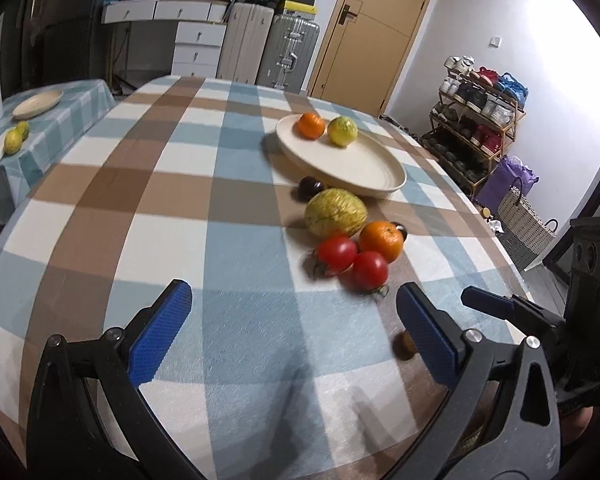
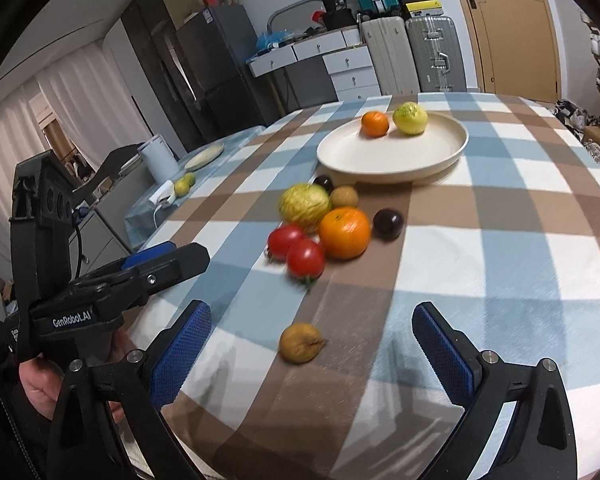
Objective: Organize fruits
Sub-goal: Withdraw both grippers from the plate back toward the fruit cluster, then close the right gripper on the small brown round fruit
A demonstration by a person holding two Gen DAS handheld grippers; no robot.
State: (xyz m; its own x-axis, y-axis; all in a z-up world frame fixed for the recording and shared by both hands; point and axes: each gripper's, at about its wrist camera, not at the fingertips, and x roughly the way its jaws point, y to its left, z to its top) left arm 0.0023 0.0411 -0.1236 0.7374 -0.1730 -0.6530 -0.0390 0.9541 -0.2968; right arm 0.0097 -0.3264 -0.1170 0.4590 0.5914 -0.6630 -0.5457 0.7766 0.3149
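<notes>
Left gripper (image 1: pixel 294 330) and right gripper (image 2: pixel 312 344): black frames, blue textured pads, silver screws; white "GenRobot.AI" marking on left.

Near cloth (image 2: pixel 500 320): bare — open approach.
Blocking plate (image 2: pixel 392 156): fruit cluster (image 2: pixel 324 220) — touching its near rim.

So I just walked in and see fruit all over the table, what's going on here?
A person holds a two-finger tool in each hand and is sorting fruit onto a cream plate. Both the left tool and the right tool are open and hold nothing. A small orange and a yellow-green fruit are on the plate. A melon, a big orange, two tomatoes, dark plums and a brownish fruit lie on the checked tablecloth.
</notes>
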